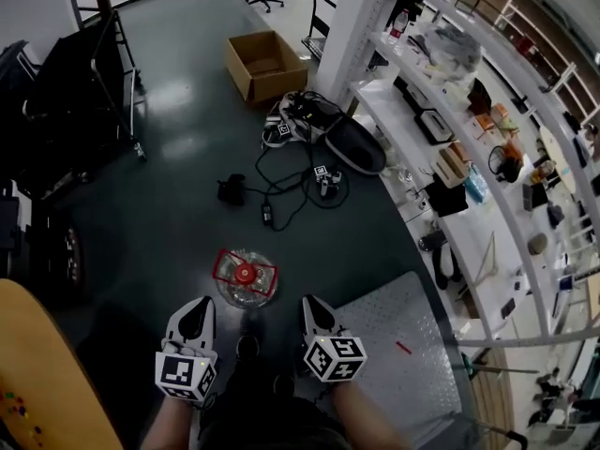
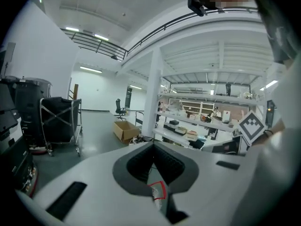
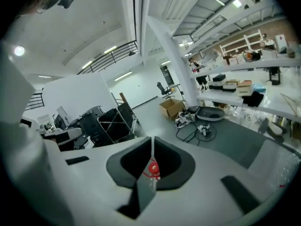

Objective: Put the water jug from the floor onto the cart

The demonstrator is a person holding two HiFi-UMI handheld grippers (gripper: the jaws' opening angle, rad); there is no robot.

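Note:
The water jug [image 1: 246, 277] stands on the dark floor, clear with a red cap and a red handle frame. My left gripper [image 1: 198, 307] and right gripper [image 1: 313, 305] hover just short of it, one on each side, both shut and holding nothing. In the left gripper view the jaws of the left gripper [image 2: 154, 147] meet at the tips, and a bit of the jug's red handle [image 2: 158, 190] shows behind them. In the right gripper view the right gripper [image 3: 151, 142] is likewise shut, with the jug's red cap [image 3: 153, 168] showing below the tips. The cart's metal deck [image 1: 403, 359] lies to the jug's right.
Tangled cables and small devices [image 1: 300, 172] lie on the floor beyond the jug, with an open cardboard box [image 1: 264, 64] farther off. White shelving [image 1: 441, 120] full of items runs along the right. Black racks [image 1: 84, 73] stand at the left, a wooden board [image 1: 47, 373] at bottom left.

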